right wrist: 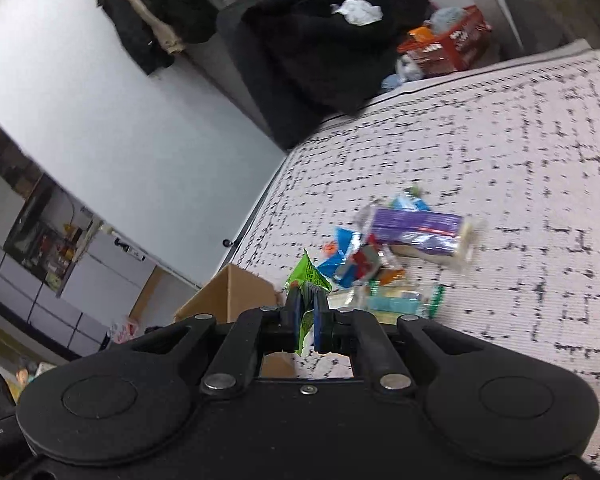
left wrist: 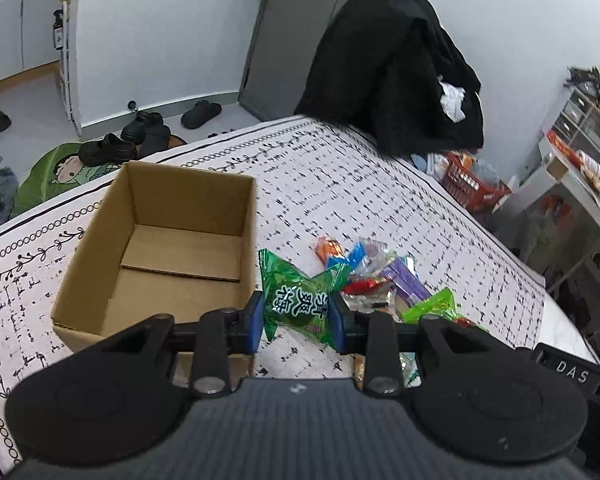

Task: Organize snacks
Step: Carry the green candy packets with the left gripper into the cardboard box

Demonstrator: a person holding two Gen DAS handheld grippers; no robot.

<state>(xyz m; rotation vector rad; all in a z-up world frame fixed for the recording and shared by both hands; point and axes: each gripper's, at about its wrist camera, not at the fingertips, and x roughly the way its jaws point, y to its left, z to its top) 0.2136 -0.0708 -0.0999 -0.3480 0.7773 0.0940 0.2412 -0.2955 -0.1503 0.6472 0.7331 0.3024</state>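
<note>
Snacks (left wrist: 376,280) lie in a loose pile on the patterned worktop (left wrist: 380,184), just to the right of an open cardboard box (left wrist: 156,248) that holds nothing visible.

**Gripper state**
- The left gripper (left wrist: 298,318) is closed on a dark green packet (left wrist: 298,300), pads pressing its two side edges. The packet sits just beside the box's right wall, apparently raised off the cloth.
- The right gripper (right wrist: 307,318) is narrowed on a light green wrapper (right wrist: 307,280), pinched edge-on. The right wrist view is motion-blurred, so grip depth cannot be confirmed.

**Hazards from this position**
- Slip: both wrappers are glossy film. The right gripper appears to hold only a thin edge; a quick swing could let it slide free.
- Box strike: the left gripper is near the box's right wall. A low traverse could catch the rim and push the light, unloaded box across the cloth.
- Crush: the dark green packet is puffed between the pads; additional closing force could burst or deform it.
- Collision: both grippers likely share one destination; simultaneous approach risks contact over the box.

**Legible markings**
- The dark green packet carries large white Chinese characters, seen inverted; not read with confidence.
- "DAS" appears on a black device (left wrist: 572,376) at the right edge of the left wrist view.
- Other wrapper print is too blurred to read.
</note>
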